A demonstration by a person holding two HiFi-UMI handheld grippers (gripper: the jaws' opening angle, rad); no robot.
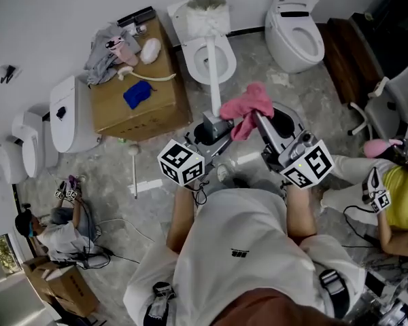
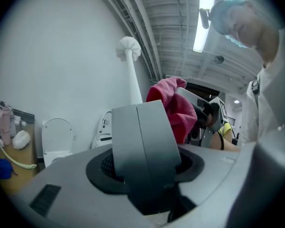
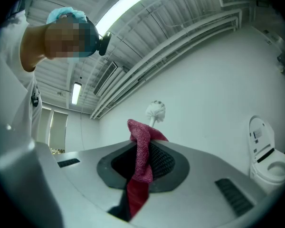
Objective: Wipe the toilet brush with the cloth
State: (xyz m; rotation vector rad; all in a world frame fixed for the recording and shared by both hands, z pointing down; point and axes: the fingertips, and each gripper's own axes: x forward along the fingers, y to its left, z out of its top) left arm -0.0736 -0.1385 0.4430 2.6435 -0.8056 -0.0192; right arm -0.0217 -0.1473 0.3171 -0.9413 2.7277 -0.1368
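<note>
The toilet brush has a long white shaft (image 1: 215,90) and a bristly white head (image 1: 207,4). My left gripper (image 1: 214,124) is shut on the shaft's lower end and holds the brush upright, so it rises above the closed jaws to its head (image 2: 129,46). The pink cloth (image 1: 248,106) hangs bunched from my right gripper (image 1: 260,119), which is shut on it. In the head view the cloth is close beside the shaft, just right of it. In the right gripper view the cloth (image 3: 141,151) drapes over that gripper (image 3: 143,144), with the brush head (image 3: 156,110) beyond.
A cardboard box (image 1: 153,114) with rags and bottles stands at left, between white toilets (image 1: 71,114) (image 1: 211,56) (image 1: 296,26). A second brush (image 1: 134,168) lies on the floor. One person sits at lower left (image 1: 54,236), another at right (image 1: 401,195) by a chair (image 1: 394,94).
</note>
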